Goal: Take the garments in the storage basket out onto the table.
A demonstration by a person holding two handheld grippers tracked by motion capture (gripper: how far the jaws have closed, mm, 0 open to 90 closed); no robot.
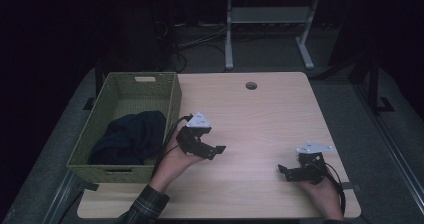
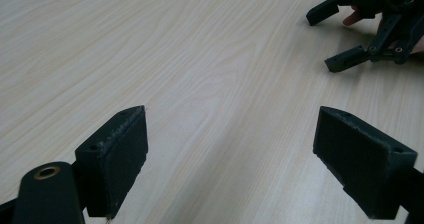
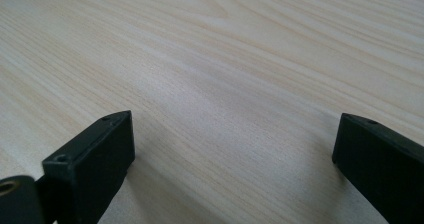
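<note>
- Left tongs (image 1: 212, 145) stood wide apart with nothing between the jaws, held low over the tabletop (image 1: 260, 114) just right of the green woven basket (image 1: 150, 171), pointing toward the right side.
- Right tongs (image 1: 285, 171) were likewise spread wide and empty, low near the tabletop's front right corner, aimed left toward the middle.
- Judged: both looked parked over bare wood, with no grasp in hand; the left set sat closest to the basket, so it seemed the one to reach in.
- The dark cloth (image 1: 131, 136) lay bundled inside the basket toward its near end, apart from both tongs.
- From the left gripper view the right tongs (image 2: 345, 36) showed far off, open, a fingertip behind them.
- Hard to tell: the cloth's type, folds or count were lost in dim light; the basket's near wall hid its lower part.
- The room behind was nearly black; only a table frame (image 1: 230, 39) and cables on the floor came through.
</note>
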